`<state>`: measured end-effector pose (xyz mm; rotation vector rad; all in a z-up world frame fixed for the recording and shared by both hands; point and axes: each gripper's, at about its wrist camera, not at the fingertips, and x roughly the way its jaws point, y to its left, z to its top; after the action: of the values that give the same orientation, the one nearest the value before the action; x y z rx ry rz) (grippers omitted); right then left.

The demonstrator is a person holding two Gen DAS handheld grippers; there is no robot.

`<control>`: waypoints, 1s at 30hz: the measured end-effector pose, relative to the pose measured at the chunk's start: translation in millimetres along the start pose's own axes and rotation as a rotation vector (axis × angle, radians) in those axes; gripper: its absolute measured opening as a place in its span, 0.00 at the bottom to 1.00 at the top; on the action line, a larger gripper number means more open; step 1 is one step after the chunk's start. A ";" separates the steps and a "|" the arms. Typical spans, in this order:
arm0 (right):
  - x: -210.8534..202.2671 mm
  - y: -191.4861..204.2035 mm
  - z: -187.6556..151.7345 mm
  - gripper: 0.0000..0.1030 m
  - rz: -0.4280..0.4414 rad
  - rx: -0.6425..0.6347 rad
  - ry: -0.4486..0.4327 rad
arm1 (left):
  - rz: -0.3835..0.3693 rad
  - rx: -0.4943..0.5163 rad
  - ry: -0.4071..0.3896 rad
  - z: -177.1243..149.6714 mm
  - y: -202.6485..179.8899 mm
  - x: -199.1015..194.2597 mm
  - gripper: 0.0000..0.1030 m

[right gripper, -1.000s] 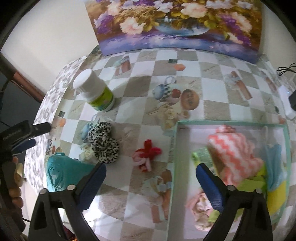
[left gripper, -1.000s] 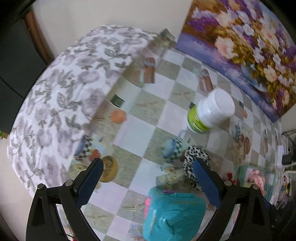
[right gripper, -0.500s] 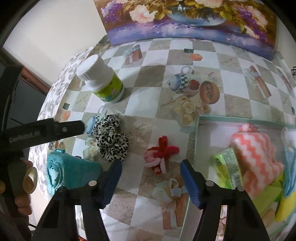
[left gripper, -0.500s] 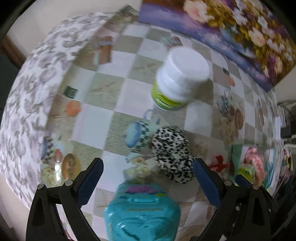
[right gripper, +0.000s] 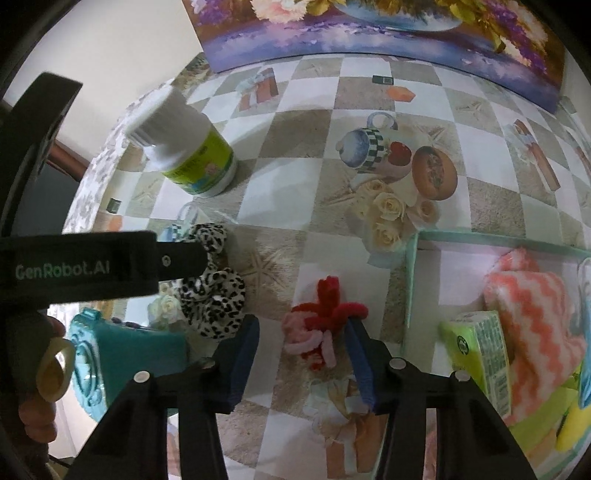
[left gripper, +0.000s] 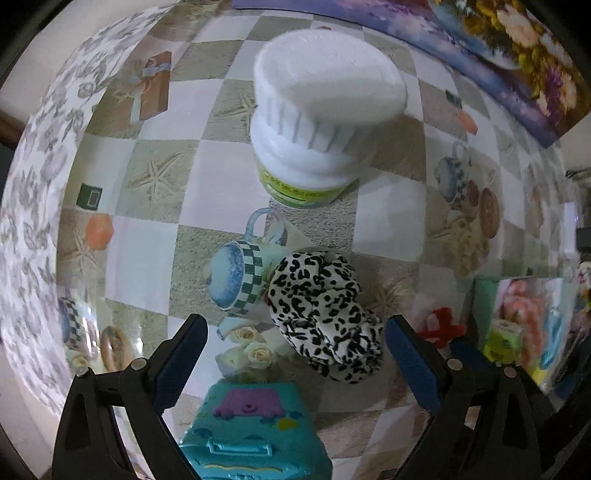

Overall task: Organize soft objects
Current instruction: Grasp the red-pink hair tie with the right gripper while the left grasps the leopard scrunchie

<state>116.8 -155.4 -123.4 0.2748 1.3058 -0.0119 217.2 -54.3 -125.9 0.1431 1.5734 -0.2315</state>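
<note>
A black-and-white leopard scrunchie (left gripper: pixel 325 314) lies on the checked tablecloth; my left gripper (left gripper: pixel 295 354) is open, its fingers either side of it, just above. The scrunchie also shows in the right wrist view (right gripper: pixel 212 288). A red and pink fuzzy hair tie (right gripper: pixel 321 321) lies left of the mint tray (right gripper: pixel 412 280). My right gripper (right gripper: pixel 303 350) is open but narrowed, its fingers flanking the hair tie; contact is unclear. The tray holds a coral zigzag cloth (right gripper: pixel 532 314), a green tissue pack (right gripper: pixel 480 354) and other soft items.
A white-capped bottle with green label (left gripper: pixel 317 122) stands behind the scrunchie. A teal toy case (left gripper: pixel 255 435) lies just below the left gripper. A flower painting (right gripper: pixel 369 29) leans at the table's back. The table edge drops off at the left.
The left gripper has moved forward and down over the leopard scrunchie. The right gripper has moved left from the tray to the red hair tie and its jaws have narrowed.
</note>
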 end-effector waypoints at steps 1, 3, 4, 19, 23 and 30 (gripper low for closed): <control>2.3 -0.4 0.2 0.50 -0.007 0.001 0.004 | 0.012 0.005 0.002 1.6 -1.6 1.7 0.94; 6.5 -1.9 0.3 0.50 -0.003 0.010 0.015 | 0.012 0.010 0.020 5.9 -7.9 8.9 0.94; 7.9 -1.5 0.2 0.50 -0.003 0.011 0.016 | 0.013 0.012 0.027 7.0 -10.0 12.1 0.93; 16.6 0.6 -1.6 0.34 -0.025 0.015 0.014 | -0.025 0.030 0.052 15.6 -42.0 24.1 0.53; 15.6 -1.3 -1.5 0.34 -0.022 0.025 0.012 | -0.041 0.021 0.045 13.4 -41.5 22.7 0.43; 14.4 1.0 1.7 0.33 -0.018 0.039 0.010 | -0.059 0.013 0.028 7.0 -32.1 17.1 0.37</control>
<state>122.4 -152.6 -136.6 0.2972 1.3188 -0.0513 216.2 -88.0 -141.2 0.1106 1.6053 -0.2876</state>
